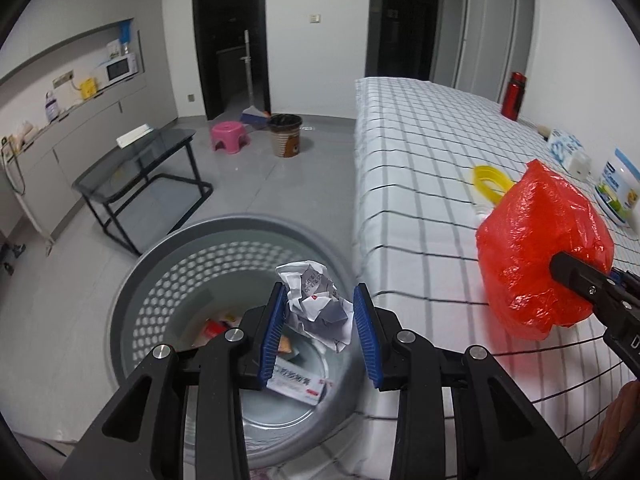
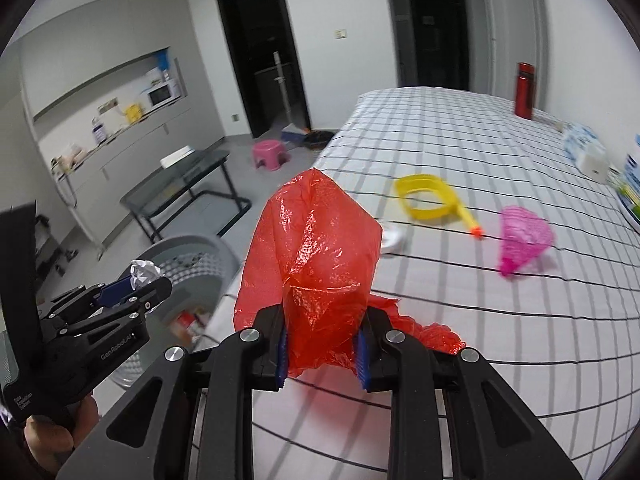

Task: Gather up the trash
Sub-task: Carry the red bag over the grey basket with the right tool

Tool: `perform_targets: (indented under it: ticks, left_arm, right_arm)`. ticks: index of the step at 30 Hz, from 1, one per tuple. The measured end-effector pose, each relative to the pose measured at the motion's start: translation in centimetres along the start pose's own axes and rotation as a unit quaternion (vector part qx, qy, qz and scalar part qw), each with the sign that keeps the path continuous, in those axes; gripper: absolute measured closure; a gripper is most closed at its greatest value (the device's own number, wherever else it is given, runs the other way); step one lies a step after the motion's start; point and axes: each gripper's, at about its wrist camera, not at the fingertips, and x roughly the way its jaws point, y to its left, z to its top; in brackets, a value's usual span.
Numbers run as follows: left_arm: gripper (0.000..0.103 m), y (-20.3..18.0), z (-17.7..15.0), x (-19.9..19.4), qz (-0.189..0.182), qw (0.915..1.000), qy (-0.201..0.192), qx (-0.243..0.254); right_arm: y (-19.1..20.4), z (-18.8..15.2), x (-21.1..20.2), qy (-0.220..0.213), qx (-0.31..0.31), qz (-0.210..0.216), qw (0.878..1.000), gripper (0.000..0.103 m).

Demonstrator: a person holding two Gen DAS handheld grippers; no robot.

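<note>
My left gripper [image 1: 320,320] is shut on a crumpled white paper [image 1: 316,304] and holds it over the grey perforated bin [image 1: 160,264] beside the bed. The bin holds a small medicine box [image 1: 298,384] and other scraps. My right gripper [image 2: 322,344] is shut on a crumpled red plastic bag [image 2: 312,248], above the checked bedsheet [image 2: 480,300] near its edge. The left wrist view has that red bag [image 1: 540,256] at the right, over the bed. The right wrist view has the left gripper [image 2: 136,284] with the paper [image 2: 144,270] at the left, above the bin [image 2: 192,252].
On the bed lie a yellow ring-shaped toy [image 2: 430,200], a pink net [image 2: 524,240], a white tub [image 1: 618,188], a tissue pack [image 1: 568,148] and a red flask [image 2: 525,90]. On the floor stand a glass side table [image 1: 140,168], a pink stool [image 1: 230,136] and a brown bin [image 1: 285,135].
</note>
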Motion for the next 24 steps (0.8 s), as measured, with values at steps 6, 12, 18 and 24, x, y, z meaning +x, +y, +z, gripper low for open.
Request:
perform_targets:
  ticks: [6,12,18,24]
  left_arm:
    - [0.069,3.9,-0.6,0.0,0.016,0.9998,0.001,-0.008]
    - [0.069,7.2,-1.1,0.6,0.029,0.9994,0.008,-0.015]
    - [0.068,10.0,-1.1,1.8,0.049,0.9985,0.02,-0.017]
    - [0.066,12.3,-0.8,2.7,0.057,0.9979,0.027,-0.017]
  right_arm:
    - [4.1,0.1,1.6,0.013,-0.029,0.023,0.999,0.079]
    - [7.8,0.6,3.3,0.027,-0.05,0.045,0.997,0.079]
    - [11.0,0.9,5.5,0.044,-0.055,0.072,0.995,0.079]
    - [13.8,1.4,7.6,0.063,-0.065,0.093,0.992,0.078]
